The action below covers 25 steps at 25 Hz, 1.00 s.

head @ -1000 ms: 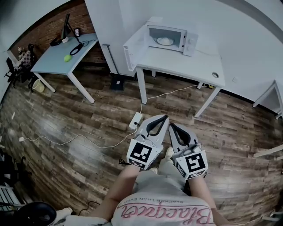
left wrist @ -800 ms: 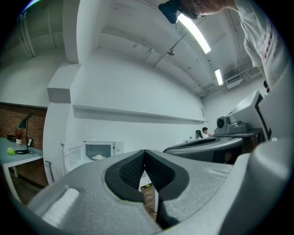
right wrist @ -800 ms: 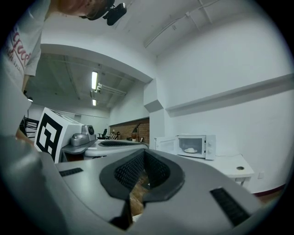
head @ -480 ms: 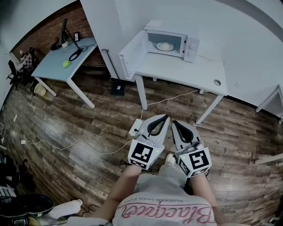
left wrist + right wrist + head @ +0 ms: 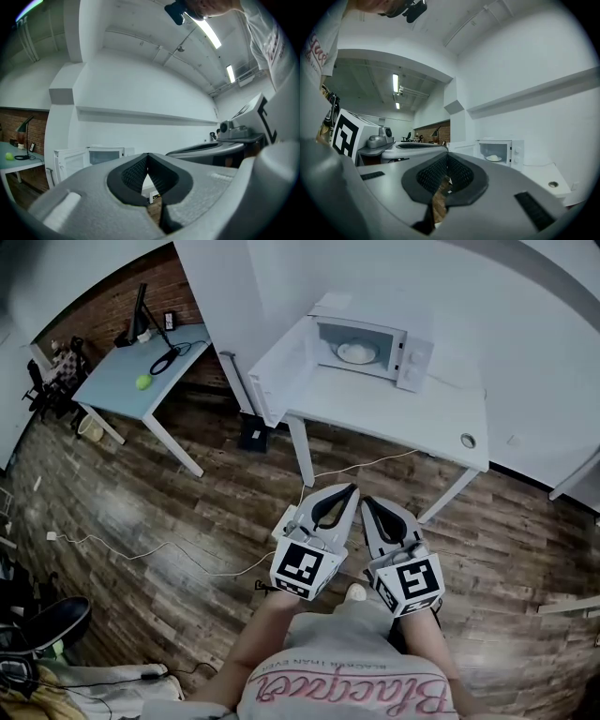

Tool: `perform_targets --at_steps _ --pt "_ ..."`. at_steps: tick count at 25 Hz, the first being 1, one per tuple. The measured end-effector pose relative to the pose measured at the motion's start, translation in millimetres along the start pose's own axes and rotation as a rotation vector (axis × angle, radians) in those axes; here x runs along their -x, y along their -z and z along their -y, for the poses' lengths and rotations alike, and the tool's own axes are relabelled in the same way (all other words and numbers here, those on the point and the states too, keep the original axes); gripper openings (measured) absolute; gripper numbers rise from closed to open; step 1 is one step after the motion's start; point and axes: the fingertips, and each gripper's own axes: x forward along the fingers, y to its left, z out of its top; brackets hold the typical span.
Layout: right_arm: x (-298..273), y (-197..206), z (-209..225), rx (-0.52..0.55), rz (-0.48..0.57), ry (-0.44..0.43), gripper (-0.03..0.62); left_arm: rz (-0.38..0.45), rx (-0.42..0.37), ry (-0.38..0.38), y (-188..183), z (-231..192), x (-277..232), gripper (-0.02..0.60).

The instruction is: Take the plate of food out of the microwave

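Your left gripper and right gripper are closed, empty; the plate of food lies at 12 o'clock, well apart.

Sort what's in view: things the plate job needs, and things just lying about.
For the job: microwave, its open door, plate of food inside, white table under it, left claw and right claw, both shut.

Lying about: blue table, green ball and lamp on it, dark box on the floor.

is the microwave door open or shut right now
Open. The door of the microwave stands swung out to its left, and the plate of food shows inside.
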Motion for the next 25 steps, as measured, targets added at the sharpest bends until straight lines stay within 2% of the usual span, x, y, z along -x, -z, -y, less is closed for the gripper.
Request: perform_targets --at_steps 12,25 --pt "-28.8 -7.9 74.7 -0.004 0.016 -0.021 0.012 0.002 -0.016 -0.032 -2.7 -8.9 -76.7 0.005" --pt "-39.9 0.6 108.0 -0.013 0.011 -0.046 0.012 -0.015 -0.018 -0.045 8.3 -9.0 -113.8 0.005"
